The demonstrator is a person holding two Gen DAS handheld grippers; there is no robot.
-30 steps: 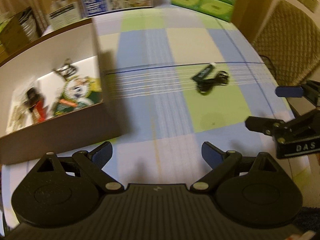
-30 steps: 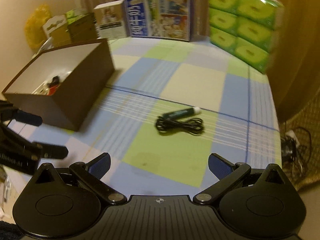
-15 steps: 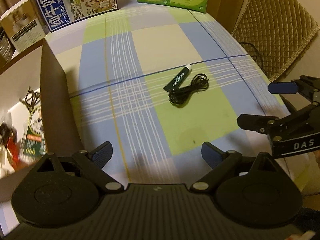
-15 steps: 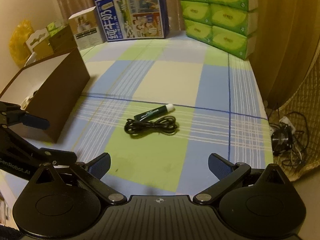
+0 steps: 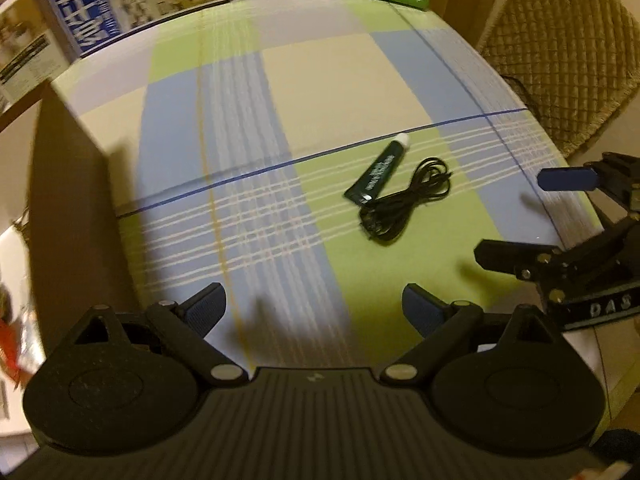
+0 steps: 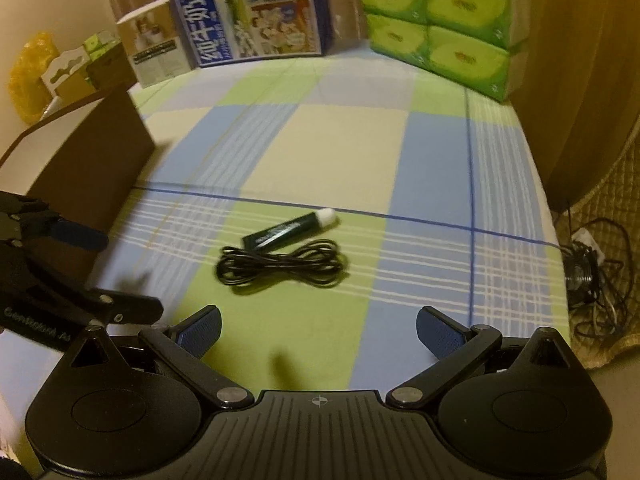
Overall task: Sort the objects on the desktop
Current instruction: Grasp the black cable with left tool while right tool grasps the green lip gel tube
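Observation:
A dark green tube with a white cap lies on the checked tablecloth, touching a coiled black cable on its near side. My right gripper hovers open just short of the cable, nothing between its fingers. My left gripper is open too, over the cloth to the left of both items. Each gripper shows in the other's view: the right gripper at the right edge, the left gripper at the left edge. The brown box stands at the left; its contents are mostly out of sight.
A blue milk carton box and a white box stand at the table's far edge, with stacked green tissue packs at the far right. A woven chair and floor cables lie beyond the right table edge.
Both grippers have swung away from the box and closer to the tube and cable, which now sit larger and more central. Both stayed open throughout.

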